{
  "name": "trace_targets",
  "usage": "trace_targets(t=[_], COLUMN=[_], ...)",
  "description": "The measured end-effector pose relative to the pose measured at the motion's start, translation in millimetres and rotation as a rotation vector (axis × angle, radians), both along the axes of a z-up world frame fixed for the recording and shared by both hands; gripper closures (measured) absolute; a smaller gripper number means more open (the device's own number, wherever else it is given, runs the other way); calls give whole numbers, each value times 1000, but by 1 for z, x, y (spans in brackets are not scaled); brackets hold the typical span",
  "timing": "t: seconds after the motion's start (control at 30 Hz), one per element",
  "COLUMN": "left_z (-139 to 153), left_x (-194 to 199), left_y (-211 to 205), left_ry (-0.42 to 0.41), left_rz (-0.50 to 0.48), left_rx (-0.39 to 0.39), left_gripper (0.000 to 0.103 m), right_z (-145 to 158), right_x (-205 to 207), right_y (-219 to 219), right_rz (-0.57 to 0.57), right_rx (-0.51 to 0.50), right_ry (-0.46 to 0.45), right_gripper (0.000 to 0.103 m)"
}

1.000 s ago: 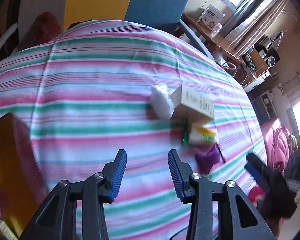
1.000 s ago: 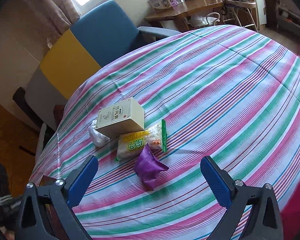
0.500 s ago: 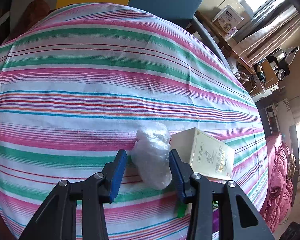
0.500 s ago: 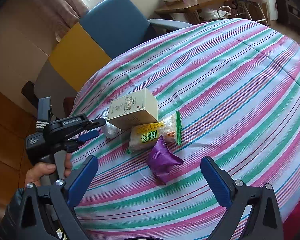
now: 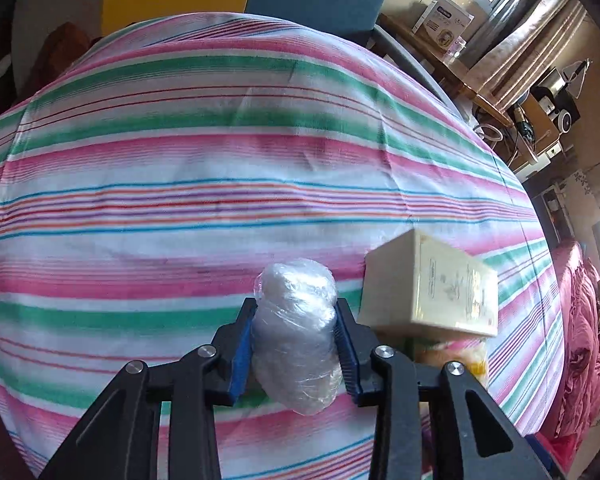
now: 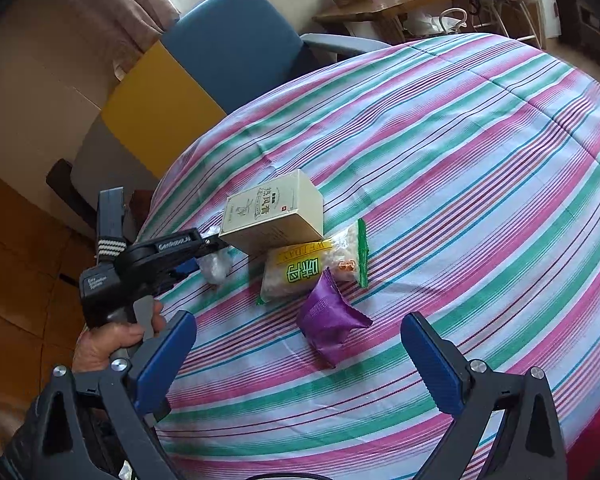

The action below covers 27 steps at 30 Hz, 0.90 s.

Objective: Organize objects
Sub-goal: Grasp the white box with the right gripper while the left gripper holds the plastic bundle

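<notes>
Fingers of our left gripper (image 5: 296, 344) are closing on the plastic-wrapped bundle (image 5: 296, 328) just beside the cream box (image 5: 428, 292) on the striped tablecloth (image 5: 180, 200), likely to move it, while our right gripper (image 6: 300, 364) hovers spread, empty.

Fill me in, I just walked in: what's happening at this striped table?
A person is tidying small items with two handheld claws. The left claw is closing on a plastic-wrapped white lump beside the cream box. The right claw hangs open and empty above the purple packet and snack bag.
</notes>
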<state>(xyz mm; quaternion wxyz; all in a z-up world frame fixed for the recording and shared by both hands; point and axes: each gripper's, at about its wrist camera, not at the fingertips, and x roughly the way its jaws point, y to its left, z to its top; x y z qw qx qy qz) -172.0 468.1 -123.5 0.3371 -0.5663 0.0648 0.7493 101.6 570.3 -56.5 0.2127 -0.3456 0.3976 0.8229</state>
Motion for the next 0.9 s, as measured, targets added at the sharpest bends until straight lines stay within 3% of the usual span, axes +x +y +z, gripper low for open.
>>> trace_targets(t=[0.33, 0.53, 0.7, 0.9], left_z=[1, 1, 0, -2], left_x=[67, 104, 99, 94], left_y=[-76, -95, -103, -109], left_ry=[-4, 36, -7, -35], left_rz=[-76, -140, -121, -102], left_rx=[-82, -80, -38, -4], left_gripper=[66, 66, 66, 66], right_z=[-4, -4, 10, 5], right_x=[-5, -28, -75, -140], right_y=[-4, -18, -23, -9], right_rz=[12, 123, 331, 560], right_rx=[26, 84, 333, 588], right_ry=[-58, -157, -278, -423], right_gripper=[0, 0, 0, 0])
